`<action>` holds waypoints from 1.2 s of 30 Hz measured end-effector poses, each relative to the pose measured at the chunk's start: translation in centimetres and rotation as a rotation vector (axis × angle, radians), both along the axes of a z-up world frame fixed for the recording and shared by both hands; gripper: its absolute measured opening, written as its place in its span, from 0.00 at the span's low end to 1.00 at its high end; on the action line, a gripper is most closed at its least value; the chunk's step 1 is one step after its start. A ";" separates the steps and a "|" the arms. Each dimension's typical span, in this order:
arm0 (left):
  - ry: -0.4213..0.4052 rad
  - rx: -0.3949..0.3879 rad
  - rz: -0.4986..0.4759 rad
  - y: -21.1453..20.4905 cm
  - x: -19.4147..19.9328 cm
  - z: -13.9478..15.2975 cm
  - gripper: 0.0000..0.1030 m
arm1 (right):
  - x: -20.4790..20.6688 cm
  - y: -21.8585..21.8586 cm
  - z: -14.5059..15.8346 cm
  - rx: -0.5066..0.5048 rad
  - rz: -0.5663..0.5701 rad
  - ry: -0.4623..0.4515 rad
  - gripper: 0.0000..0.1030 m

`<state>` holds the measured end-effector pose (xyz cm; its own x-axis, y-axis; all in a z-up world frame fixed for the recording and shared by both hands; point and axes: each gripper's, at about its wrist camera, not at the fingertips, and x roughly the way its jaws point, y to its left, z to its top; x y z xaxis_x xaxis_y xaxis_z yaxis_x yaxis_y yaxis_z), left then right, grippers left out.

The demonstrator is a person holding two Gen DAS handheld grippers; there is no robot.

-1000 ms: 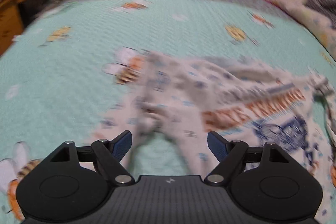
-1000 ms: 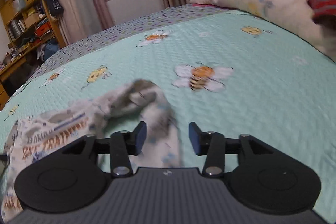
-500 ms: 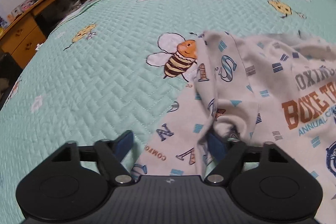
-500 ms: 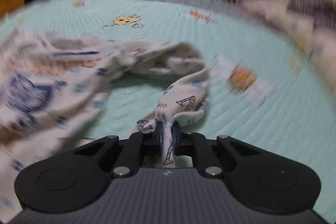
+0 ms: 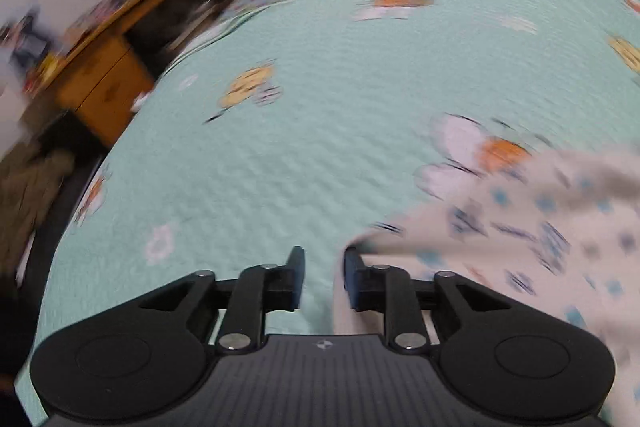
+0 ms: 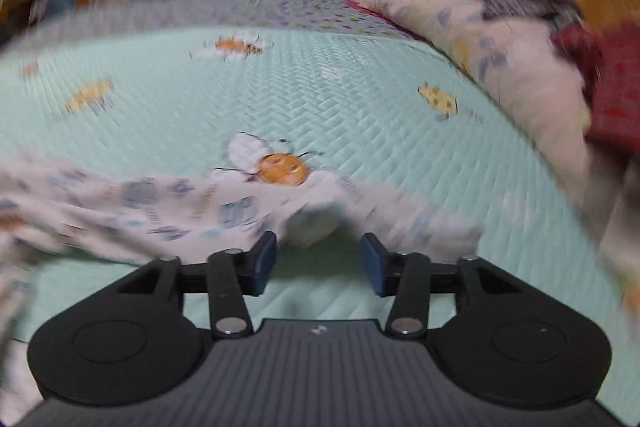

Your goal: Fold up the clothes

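Right gripper (image 6: 318, 267) has let go; half a second ago its jaws were pinched on the printed garment (image 6: 192, 211), now they stand well apart over bare bedspread (image 6: 360, 99), with a lifted fold of the cloth just ahead between them; the left gripper (image 5: 324, 277) has narrowed, jaws close together with a small gap, nothing visibly between them; the garment (image 5: 532, 227) now lies to its right, an edge touching the right-hand jaw, the rest spread across the mint bedspread (image 5: 320, 107) beside the bee print (image 5: 476, 155); both views blurred.
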<state>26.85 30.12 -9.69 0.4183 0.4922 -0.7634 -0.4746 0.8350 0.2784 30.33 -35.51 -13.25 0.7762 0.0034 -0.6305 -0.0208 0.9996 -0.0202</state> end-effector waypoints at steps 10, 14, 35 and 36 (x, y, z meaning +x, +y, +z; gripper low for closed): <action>-0.049 -0.112 -0.094 1.2 -5.5 2.0 0.33 | -7.6 3.8 -0.6 0.431 0.093 0.028 0.51; -0.035 0.019 -0.161 -2.8 -10.5 0.4 0.51 | -9.5 8.8 0.3 0.413 0.253 0.028 0.51; 0.038 0.098 -0.079 1.0 -10.1 -2.0 0.02 | -17.3 16.6 1.2 0.128 0.379 -0.009 0.51; 0.025 0.106 -0.052 1.8 -10.0 -1.6 0.02 | -17.4 17.0 1.2 0.120 0.396 -0.014 0.51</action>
